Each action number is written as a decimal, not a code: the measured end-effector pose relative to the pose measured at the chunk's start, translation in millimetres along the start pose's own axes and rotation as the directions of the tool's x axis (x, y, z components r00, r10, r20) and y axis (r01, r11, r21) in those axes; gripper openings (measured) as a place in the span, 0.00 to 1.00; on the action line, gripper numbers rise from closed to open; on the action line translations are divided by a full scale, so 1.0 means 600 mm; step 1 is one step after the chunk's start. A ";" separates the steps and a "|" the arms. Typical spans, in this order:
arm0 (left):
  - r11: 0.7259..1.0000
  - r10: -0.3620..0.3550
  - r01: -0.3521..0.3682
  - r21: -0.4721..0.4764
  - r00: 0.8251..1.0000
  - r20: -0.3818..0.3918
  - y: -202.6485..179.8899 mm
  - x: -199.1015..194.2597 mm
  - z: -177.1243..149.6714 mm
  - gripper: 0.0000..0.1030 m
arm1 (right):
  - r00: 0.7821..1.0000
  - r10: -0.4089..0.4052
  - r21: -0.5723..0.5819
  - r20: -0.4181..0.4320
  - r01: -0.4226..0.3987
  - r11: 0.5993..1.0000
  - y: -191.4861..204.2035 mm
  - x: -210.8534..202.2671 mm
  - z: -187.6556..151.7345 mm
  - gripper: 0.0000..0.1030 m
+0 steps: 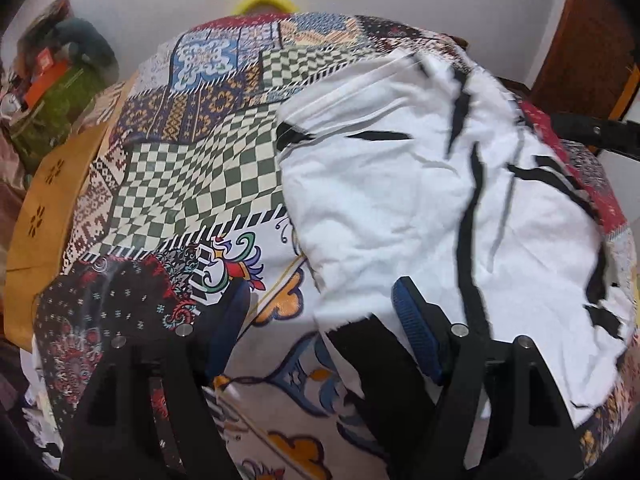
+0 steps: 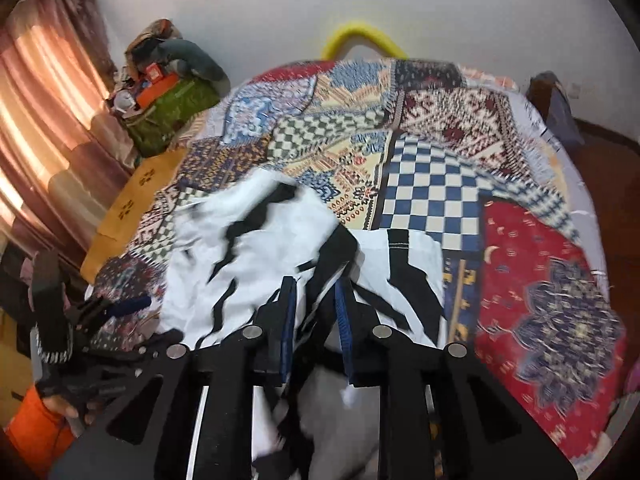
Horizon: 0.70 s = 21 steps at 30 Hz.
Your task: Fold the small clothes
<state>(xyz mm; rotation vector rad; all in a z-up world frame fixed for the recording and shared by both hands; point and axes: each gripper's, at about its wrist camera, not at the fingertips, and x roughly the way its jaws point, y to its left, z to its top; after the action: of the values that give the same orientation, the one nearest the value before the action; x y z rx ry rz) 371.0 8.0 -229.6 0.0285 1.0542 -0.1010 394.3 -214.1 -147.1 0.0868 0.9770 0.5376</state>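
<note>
The garment (image 2: pixel 260 248) is spread on the quilt (image 2: pixel 540 280); its near edge is pinched by the right claw (image 2: pixel 316 308); beside it, the left claw (image 1: pixel 316 304) is held agape, empty.

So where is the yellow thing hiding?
The yellow hoop peeks up behind the far edge of the patchwork cloth, against the white wall, at the top middle of both views.

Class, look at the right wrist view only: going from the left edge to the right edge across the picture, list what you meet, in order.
Pink curtain → left gripper → white garment with black stripes → right gripper → blue-and-white checked patch → red patterned patch of the patchwork cover.
</note>
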 end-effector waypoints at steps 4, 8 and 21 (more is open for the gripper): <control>0.997 -0.074 0.074 -0.009 0.997 0.009 -0.010 -0.032 -0.008 0.72 | 0.999 0.036 -0.024 -0.016 -0.036 0.999 0.019 -0.025 -0.040 0.39; 0.997 -0.071 0.071 0.037 0.997 -0.004 -0.033 -0.039 -0.024 0.73 | 0.997 0.034 -0.057 -0.064 -0.038 0.998 0.039 -0.011 -0.095 0.39; 0.988 0.027 -0.025 0.150 0.999 -0.017 -0.046 -0.050 -0.094 0.76 | 0.998 -0.016 -0.023 -0.063 0.015 1.000 0.022 0.001 -0.159 0.06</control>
<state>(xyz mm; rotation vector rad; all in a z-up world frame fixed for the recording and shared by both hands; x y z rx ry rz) 304.5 -13.4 -230.6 0.1793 1.0635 -0.1562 312.6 -218.5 -197.6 0.0421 1.0323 0.5399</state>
